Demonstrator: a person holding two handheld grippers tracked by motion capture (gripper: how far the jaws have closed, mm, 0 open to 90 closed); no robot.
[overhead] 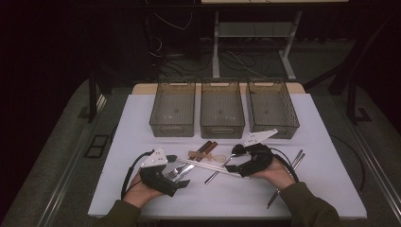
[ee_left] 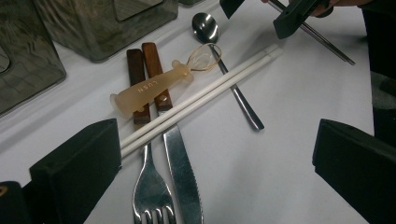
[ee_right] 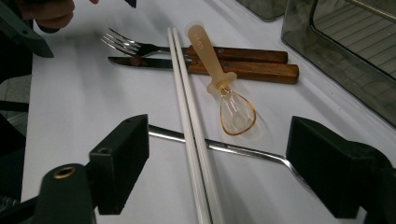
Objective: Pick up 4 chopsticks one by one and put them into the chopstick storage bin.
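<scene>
A pair of white chopsticks [overhead: 208,165] lies slantwise across a wooden-handled fork [ee_left: 152,186] and knife [ee_left: 182,163]. A translucent amber spoon [ee_left: 154,86] rests on the wooden handles, and a metal spoon [ee_left: 233,88] lies under the chopsticks. My right gripper [ee_right: 219,149] is open and low over the table. The white chopsticks [ee_right: 189,116] run between its jaws without touching the pads, and the metal spoon's handle [ee_right: 243,150] crosses beneath. My left gripper [ee_left: 212,140] is open near the fork tines and knife blade, holding nothing.
Three empty smoky plastic bins [overhead: 172,108] [overhead: 222,109] [overhead: 273,106] stand in a row at the back of the white tabletop [overhead: 142,203]. A pair of metal chopsticks [overhead: 288,175] lies to the right of my right hand.
</scene>
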